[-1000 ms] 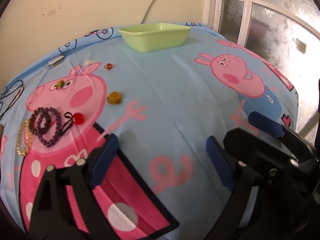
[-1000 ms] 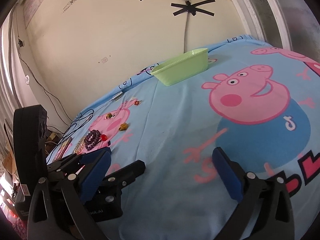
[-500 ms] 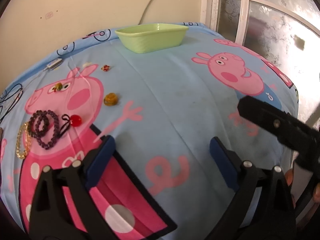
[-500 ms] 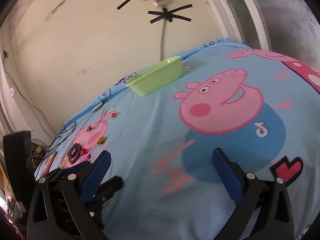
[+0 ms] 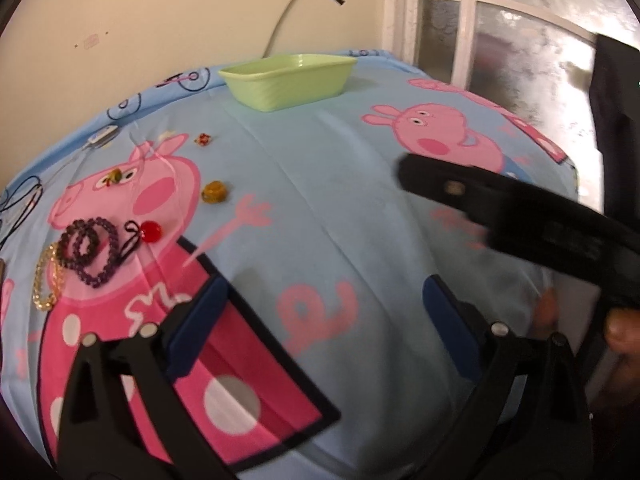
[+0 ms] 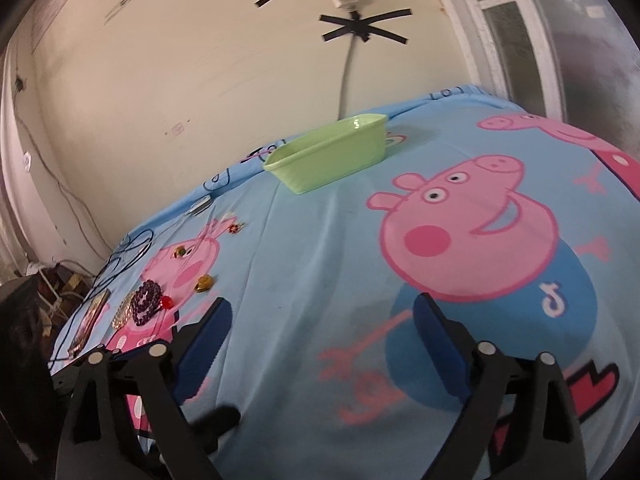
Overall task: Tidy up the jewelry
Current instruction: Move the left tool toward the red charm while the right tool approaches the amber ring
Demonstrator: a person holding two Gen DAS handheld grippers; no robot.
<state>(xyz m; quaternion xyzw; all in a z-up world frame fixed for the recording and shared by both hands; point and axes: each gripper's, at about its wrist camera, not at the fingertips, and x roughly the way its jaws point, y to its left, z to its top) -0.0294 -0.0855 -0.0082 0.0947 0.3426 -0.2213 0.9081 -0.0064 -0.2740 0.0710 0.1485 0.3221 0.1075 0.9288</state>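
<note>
Left gripper (image 5: 326,312) stands with jaws wide apart, holding nothing, above the blue cartoon-pig sheet (image 5: 320,208). Right gripper (image 6: 322,330) is likewise spread and unloaded. The jewelry lies loose on the sheet's left side: purple bead bracelet (image 5: 90,250) touching a gold chain (image 5: 46,278), red bead (image 5: 151,232) just beside them, amber piece (image 5: 214,192) farther on. The green plastic tray (image 5: 288,80) sits near the wall, well apart from the jewelry.
</note>
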